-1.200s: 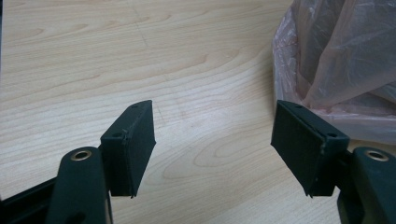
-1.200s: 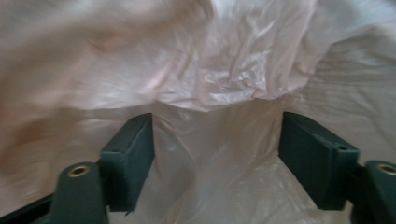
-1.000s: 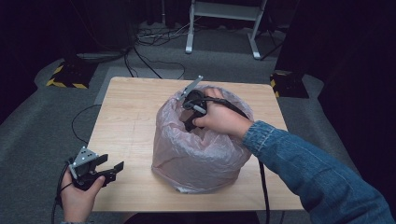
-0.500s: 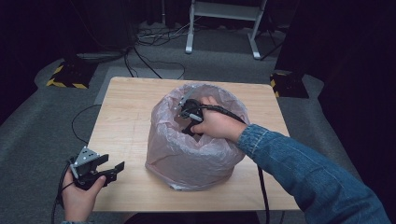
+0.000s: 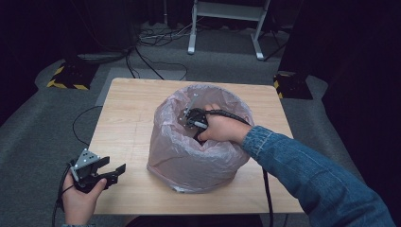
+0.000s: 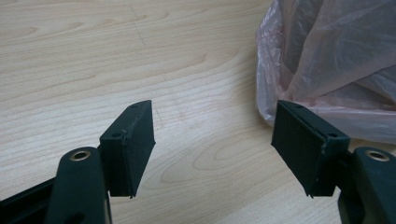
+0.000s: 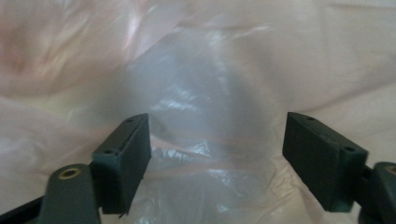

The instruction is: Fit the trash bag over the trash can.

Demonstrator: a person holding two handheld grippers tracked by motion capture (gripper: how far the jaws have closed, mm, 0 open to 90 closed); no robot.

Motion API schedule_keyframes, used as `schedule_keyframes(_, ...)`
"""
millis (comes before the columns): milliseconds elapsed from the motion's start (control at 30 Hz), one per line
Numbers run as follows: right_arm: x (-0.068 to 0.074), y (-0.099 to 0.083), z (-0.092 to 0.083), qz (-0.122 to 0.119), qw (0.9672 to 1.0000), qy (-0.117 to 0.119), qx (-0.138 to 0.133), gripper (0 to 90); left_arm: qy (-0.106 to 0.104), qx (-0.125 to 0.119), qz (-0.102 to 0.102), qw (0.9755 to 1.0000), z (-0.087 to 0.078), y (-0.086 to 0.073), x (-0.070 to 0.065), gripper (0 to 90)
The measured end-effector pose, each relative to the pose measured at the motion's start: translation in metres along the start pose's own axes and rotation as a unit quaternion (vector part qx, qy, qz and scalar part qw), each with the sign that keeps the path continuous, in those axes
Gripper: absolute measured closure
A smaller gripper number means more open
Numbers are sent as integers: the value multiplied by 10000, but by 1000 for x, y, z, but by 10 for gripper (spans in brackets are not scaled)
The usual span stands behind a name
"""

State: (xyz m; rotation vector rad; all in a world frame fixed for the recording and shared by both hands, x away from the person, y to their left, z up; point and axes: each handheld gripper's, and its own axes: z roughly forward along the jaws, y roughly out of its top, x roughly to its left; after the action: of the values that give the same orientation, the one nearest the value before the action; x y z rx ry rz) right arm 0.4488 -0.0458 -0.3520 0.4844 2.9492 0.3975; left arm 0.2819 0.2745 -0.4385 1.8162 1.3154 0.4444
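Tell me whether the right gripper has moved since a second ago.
Yes. In the high view the right gripper has sunk from above the rim into the pink bag, jaws open; the bag stays put on the table.

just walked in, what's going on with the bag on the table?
A person is working a pink plastic bag that lines a round bin on the wooden table. The right tongs are down inside the bag's mouth, jaws open with nothing between them, only film ahead. The left tongs sit idle at the table's near left edge, jaws open and empty, pointing toward the bag.
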Motion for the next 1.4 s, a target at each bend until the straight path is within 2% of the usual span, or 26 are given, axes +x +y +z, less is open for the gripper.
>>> schedule_keyframes(100,-1,-6,3,-126,9996,45,253,223,-14,9,6,10000,1,0,-1,297)
schedule_keyframes(167,-1,-7,3,-173,9996,90,221,222,-18,3,9,10000,2,0,-1,296)
schedule_keyframes(267,-2,-7,1,-108,9998,114,143,227,-16,4,5,10000,2,0,-1,295)
schedule_keyframes(467,-2,-1,-9,10,9996,103,-279,230,-18,6,22,10000,2,0,-1,295)
schedule_keyframes(600,-3,4,-19,76,9980,168,-603,235,-21,9,20,10000,3,0,-1,295)
schedule_keyframes(700,-2,7,-28,3,9963,249,-824,235,-28,8,14,10000,3,0,-1,295)
schedule_keyframes(767,2,9,-32,-210,9949,353,-926,234,-28,7,17,10000,3,0,-1,295)
schedule_keyframes(833,10,10,-34,-482,9938,555,-839,239,-35,18,15,10000,4,0,-1,295)
schedule_keyframes(933,21,8,-33,-926,9903,811,-643,248,-40,25,34,10000,4,1,-2,295)
schedule_keyframes(967,24,8,-33,-1060,9885,894,-603,275,-38,24,31,10000,5,1,-2,295)
schedule_keyframes(1000,28,7,-32,-1209,9855,1073,-525,311,-41,17,29,10000,5,1,-2,295)
schedule_keyframes(1067,37,5,-30,-1488,9777,1419,-416,300,-42,13,22,10000,5,1,-2,295)
schedule_keyframes(1100,41,4,-29,-1520,9766,1469,-389,304,-40,17,18,10000,5,1,-2,295)
schedule_keyframes(1133,42,5,-28,-1507,9776,1422,-370,296,-44,15,19,10000,5,1,-2,295)
schedule_keyframes(1167,41,6,-28,-1432,9803,1302,-388,278,-46,18,22,10000,5,1,-2,294)
schedule_keyframes(1233,32,8,-30,-1102,9877,989,-507,271,-44,22,21,10000,5,1,-3,295)
schedule_keyframes(1267,26,9,-32,-844,9914,819,-570,265,-45,21,24,10000,5,1,-2,295)
schedule_keyframes(1300,19,10,-34,-633,9938,641,-656,256,-47,16,28,10000,4,1,-2,294)
schedule_keyframes(1333,12,10,-36,-418,9952,470,-748,254,-41,15,14,10000,4,0,-1,294)
schedule_keyframes(1400,-2,9,-40,-97,9958,156,-896,258,-39,18,14,10000,5,0,-1,294)
